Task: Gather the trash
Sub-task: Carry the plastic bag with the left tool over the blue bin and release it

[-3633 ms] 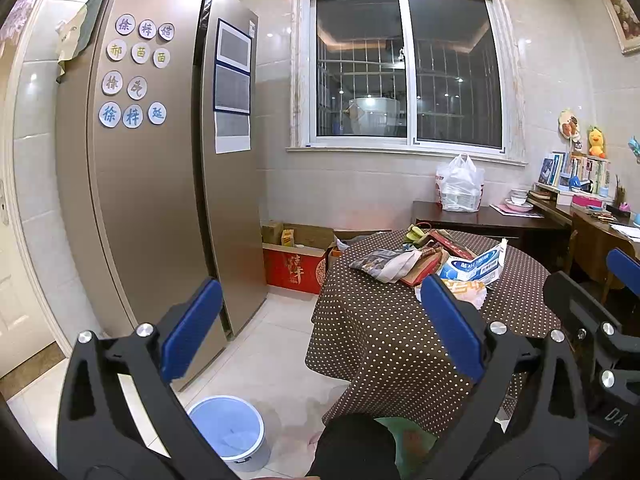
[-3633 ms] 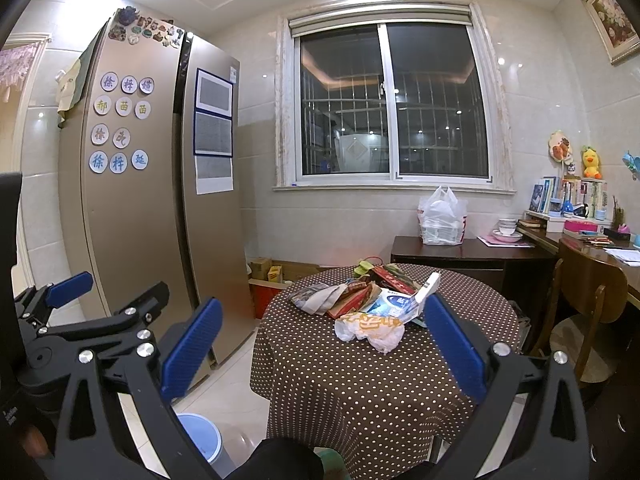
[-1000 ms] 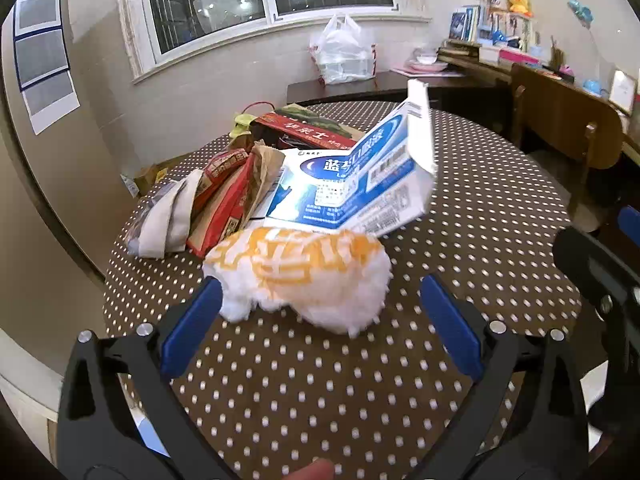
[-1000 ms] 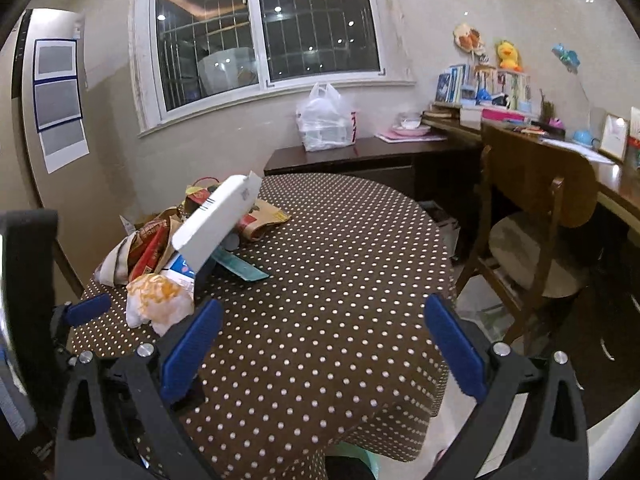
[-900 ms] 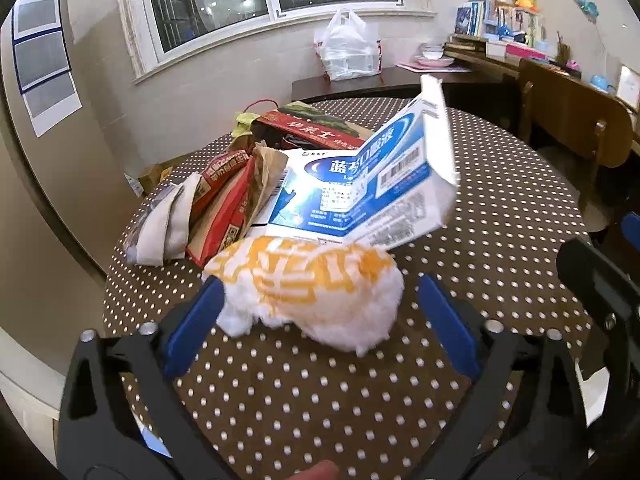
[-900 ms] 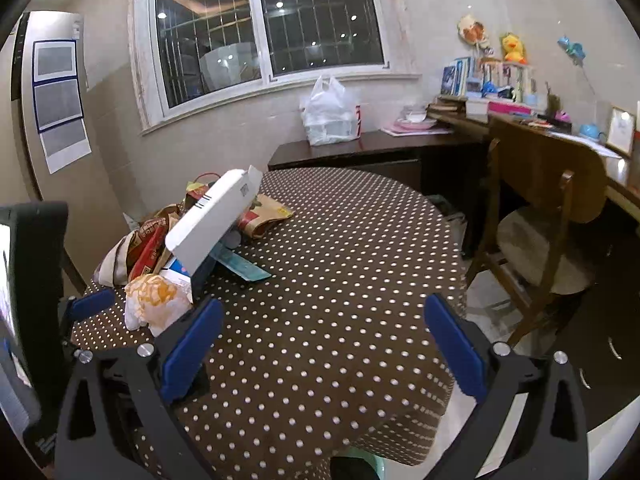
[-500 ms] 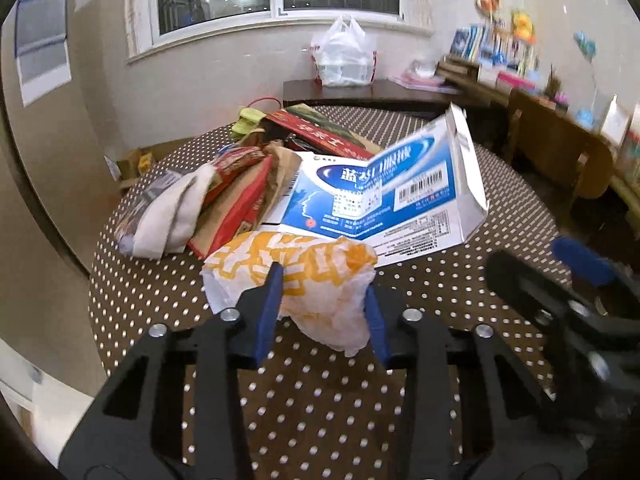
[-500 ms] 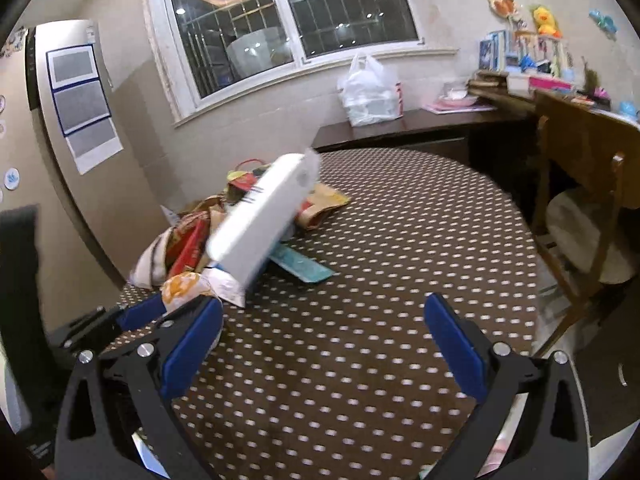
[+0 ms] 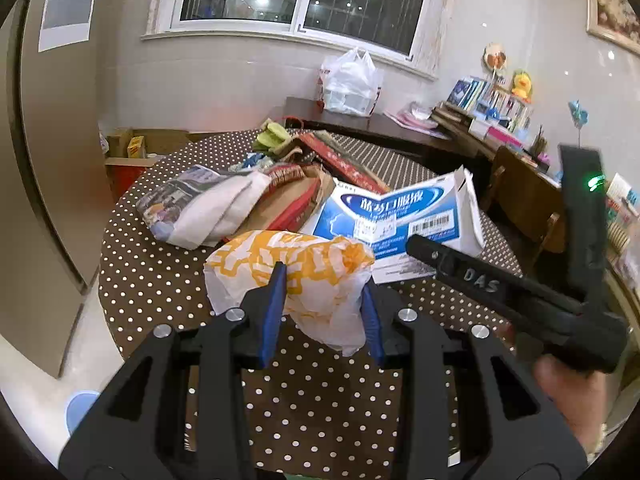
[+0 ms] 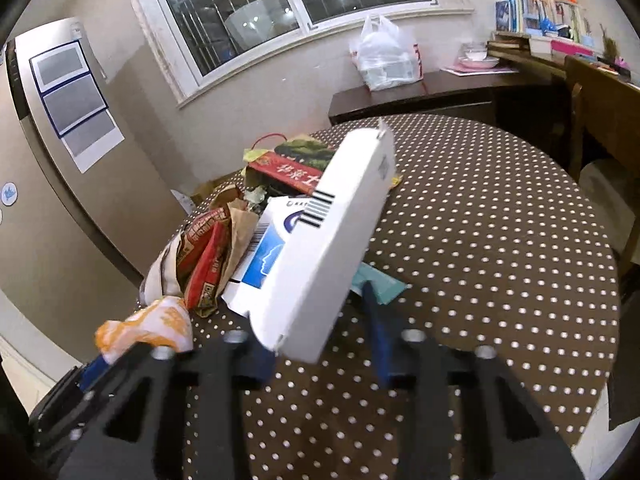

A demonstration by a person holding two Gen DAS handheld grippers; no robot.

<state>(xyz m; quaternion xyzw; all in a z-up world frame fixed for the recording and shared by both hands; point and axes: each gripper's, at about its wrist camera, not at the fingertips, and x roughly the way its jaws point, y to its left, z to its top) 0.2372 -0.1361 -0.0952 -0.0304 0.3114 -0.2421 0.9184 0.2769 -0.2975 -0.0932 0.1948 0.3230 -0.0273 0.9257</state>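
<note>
We read "DAS" in pale letters on the black body of the right gripper (image 9: 476, 276), seen side-on from the left wrist camera, with a small green light glowing on its upright part. The white and blue carton (image 9: 394, 216) carries blue Chinese characters on an oval band and two barcodes; we cannot make out the characters. A red packet (image 10: 204, 256) also bears print too small for us to read.

The left gripper (image 9: 322, 300) points down at the brown polka-dot table (image 9: 160, 272), its blue pads (image 9: 274, 308) narrowed and pressed on both sides of a crumpled white and orange wrapper (image 9: 296, 276). The wrapper is puffy and creased, at the near edge of the litter pile, just in front of the carton.

From the right wrist view, the right gripper (image 10: 320, 340) tilts down too, its jaws closing on the carton's (image 10: 328, 240) lower corner; the blurred pads look to be against it. The carton stands tilted up, its plain white side with black stripes facing us. A bare hand (image 9: 572, 396) holds this gripper's handle.
</note>
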